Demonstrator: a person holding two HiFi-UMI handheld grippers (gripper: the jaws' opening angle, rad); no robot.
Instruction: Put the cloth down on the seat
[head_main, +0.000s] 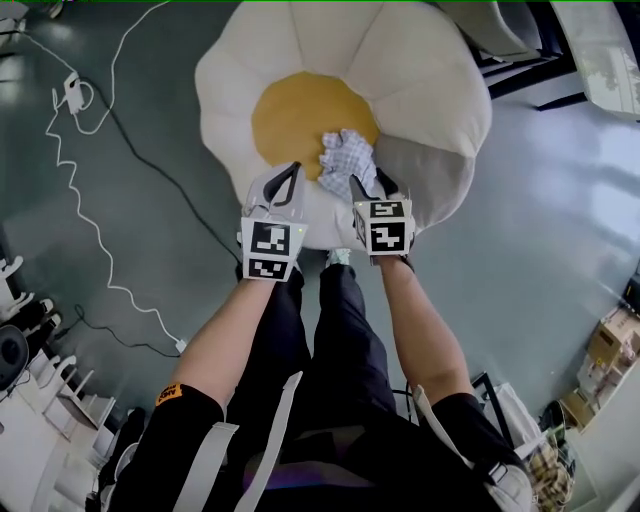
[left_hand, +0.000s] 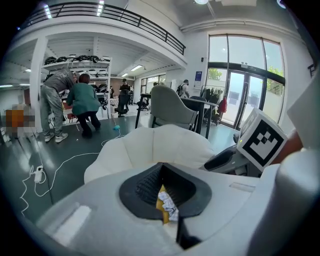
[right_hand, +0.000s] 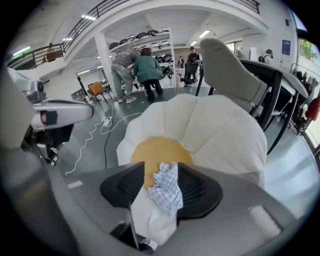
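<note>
Cloth (head_main: 347, 153): blue-and-white check, bunched, one item. We found it lying on the seat (head_main: 420, 70), at the near right edge of the yellow centre (head_main: 300, 110), where the white petals (head_main: 330, 35) began. Its weight sat on the seat and nothing lifted it, so we judged the putting-down done or all but done.

Item two, the right tongs (head_main: 369, 182): apart, low over the seat, straddling the near end of the cloth. In the right gripper view the fabric lay between the pads (right_hand: 200, 192), close against one of them, with bare seat showing beside the other. We entered this as no clamp. We took the straddle as the natural stance for letting the fabric go exactly where it was wanted.

Item three, the left tongs (head_main: 293, 170): closed tip to tip on nothing, hovering just beside the cloth over the yellow centre. We judged them idle, held near only to steady or tidy if needed.

Outstanding, in our view: draw the right tongs clear without snagging a fold.
</note>
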